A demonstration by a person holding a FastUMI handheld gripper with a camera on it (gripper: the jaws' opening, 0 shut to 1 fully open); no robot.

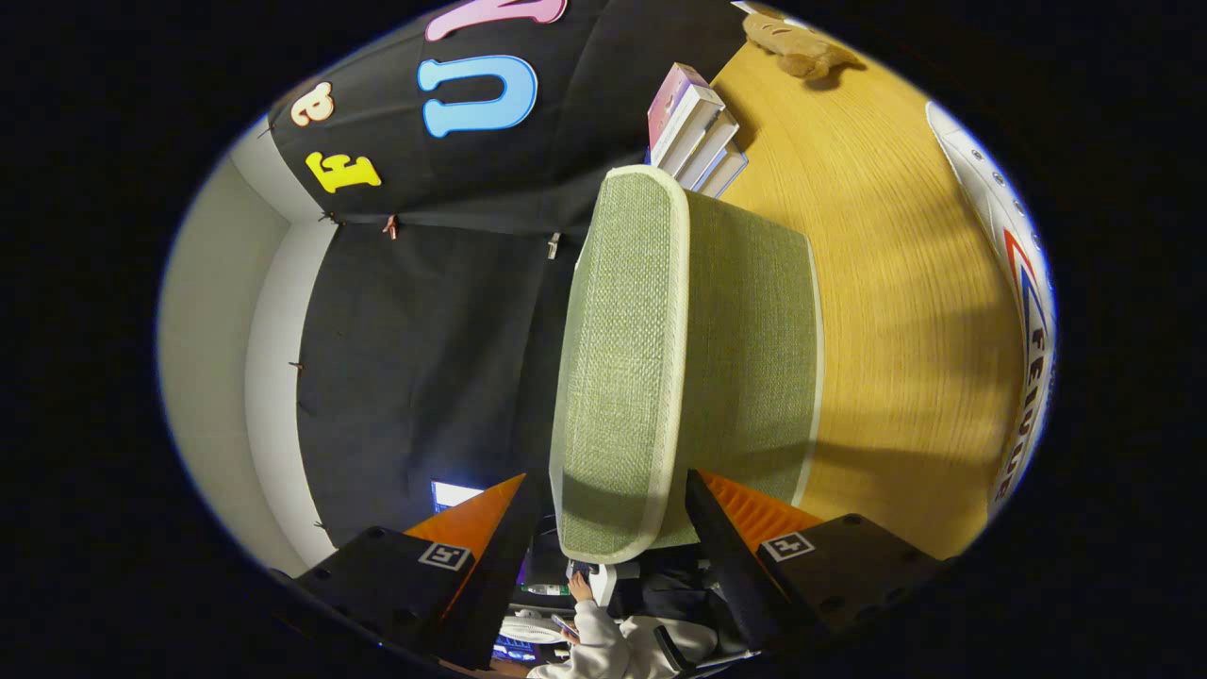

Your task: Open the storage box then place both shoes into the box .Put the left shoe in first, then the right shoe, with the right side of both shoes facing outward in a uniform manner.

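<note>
A green woven storage box (754,358) with a pale trim stands on the wooden table (905,283); the view is rolled on its side. Its lid (618,358) runs straight ahead from my fingers. My gripper (608,486) holds the lid's near rim, one finger on each face of it. A white shoe (1023,302) with red and blue stripes lies on the table beyond the box, on the side away from the lid. The box's inside is hidden.
A stack of books (698,132) stands against the black cloth wall just past the box. A brown plush toy (797,47) lies on the table farther off. A person's sleeve and hand (603,632) and a lit screen (453,492) show behind the fingers.
</note>
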